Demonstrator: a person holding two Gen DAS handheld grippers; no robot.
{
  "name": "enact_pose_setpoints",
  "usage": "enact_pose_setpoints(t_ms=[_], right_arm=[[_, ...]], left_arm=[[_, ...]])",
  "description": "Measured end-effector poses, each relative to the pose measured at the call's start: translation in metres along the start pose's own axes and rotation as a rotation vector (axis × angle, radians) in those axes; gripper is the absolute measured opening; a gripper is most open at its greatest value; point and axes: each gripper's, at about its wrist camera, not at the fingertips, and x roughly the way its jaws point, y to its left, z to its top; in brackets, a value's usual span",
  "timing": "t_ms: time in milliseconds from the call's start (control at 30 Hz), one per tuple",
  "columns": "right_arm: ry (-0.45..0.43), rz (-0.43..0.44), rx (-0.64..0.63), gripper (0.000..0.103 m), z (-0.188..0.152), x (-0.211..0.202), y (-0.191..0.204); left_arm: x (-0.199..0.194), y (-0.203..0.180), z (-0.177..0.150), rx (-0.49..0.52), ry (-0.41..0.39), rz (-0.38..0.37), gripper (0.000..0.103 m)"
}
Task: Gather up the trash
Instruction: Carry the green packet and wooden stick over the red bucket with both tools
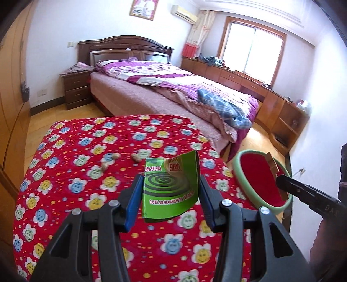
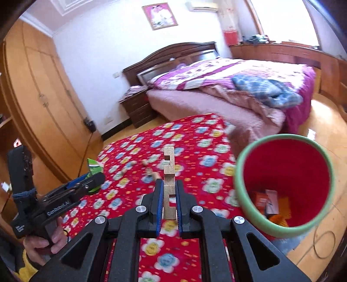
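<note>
Green carton [image 1: 171, 186] in left tongs [image 1: 171, 195]; wooden piece [image 2: 169, 184] in right tongs [image 2: 169, 199] beside bin rim [image 2: 238, 173]

Bench [image 1: 65, 151] wore a red cloth with smiley flowers. Bed [image 1: 173, 86] at 12 o'clock: dark wooden headboard [image 1: 125, 46], purple-and-white quilt, blue plaid cloth [image 1: 221, 106] on its near end. Nightstand [image 1: 77, 89] at 10 o'clock beside it. Framed picture [image 1: 143, 8] and AC unit [image 1: 184, 14] high on wall. Window [image 1: 253, 47] at 1 o'clock above low wooden cabinets [image 1: 249, 82]. Wardrobe [image 2: 43, 86] at 9 o'clock.
</note>
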Motion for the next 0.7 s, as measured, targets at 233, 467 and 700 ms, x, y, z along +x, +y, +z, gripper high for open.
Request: enact_pose_setpoints(t_ms=[233,467,700], right_arm=[[-0.045,-0.071,0.078,0.011,-0.010,-0.027,-0.041],[-0.070,-0.133,0.148,0.010,-0.020,-0.040,-0.082],[-0.071,-0.202,0.213,0.010,-0.031,-0.043,-0.119]], left_arm=[[0.017,-0.052,-0.003,0.114,0.005,-0.046,0.050],[0.046,-0.105,-0.010,0.207,0.031,-0.116,0.050],[0.076,-0.150,-0.017,0.275,0.060,-0.179,0.050]])
